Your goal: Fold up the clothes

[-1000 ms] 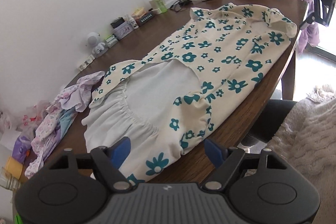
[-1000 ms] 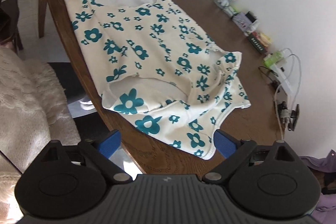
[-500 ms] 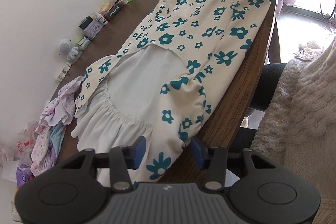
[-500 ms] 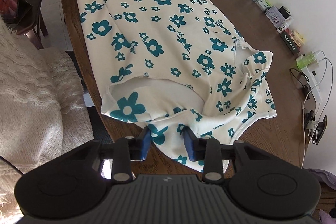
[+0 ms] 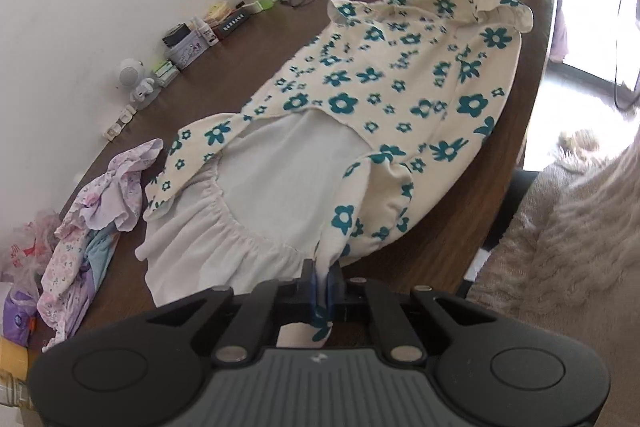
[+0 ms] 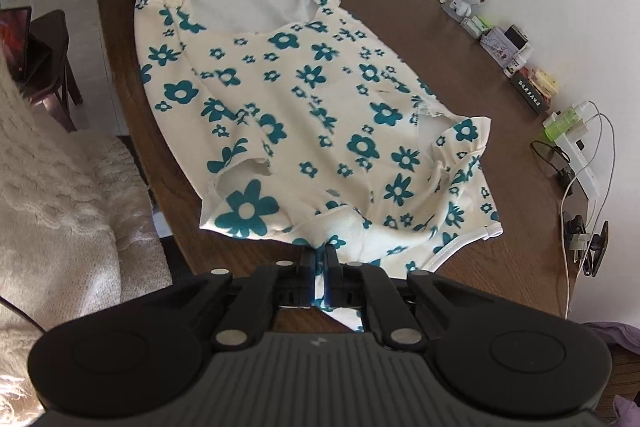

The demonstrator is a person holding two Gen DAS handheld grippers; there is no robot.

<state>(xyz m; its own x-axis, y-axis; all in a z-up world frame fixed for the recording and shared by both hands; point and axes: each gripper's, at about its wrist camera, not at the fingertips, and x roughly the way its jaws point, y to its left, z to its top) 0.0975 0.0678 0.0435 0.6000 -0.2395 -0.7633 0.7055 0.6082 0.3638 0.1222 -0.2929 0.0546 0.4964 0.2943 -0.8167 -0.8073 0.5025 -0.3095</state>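
Garment: a cream floral dress [image 5: 400,95] with teal flowers lay spread along the brown desk [image 5: 248,75], its white lining showing at the gathered end.
Left tool: the left tool [image 5: 321,283], at the lower centre of its frame, was clenched on a dress corner by the gathered end.
Right tool: the right tool [image 6: 319,279], low in its frame, was clenched on the dress's opposite end, fabric bunched between the pads.
Edges: one long side of the dress ran along the desk's edge; beyond it lay a cream knit throw [image 6: 60,187].
Open room: bare wood separated the dress from a row of small boxes and bottles [image 5: 192,43] by the wall; a heap of pastel clothes [image 5: 100,203] sat just beside the gathered end.
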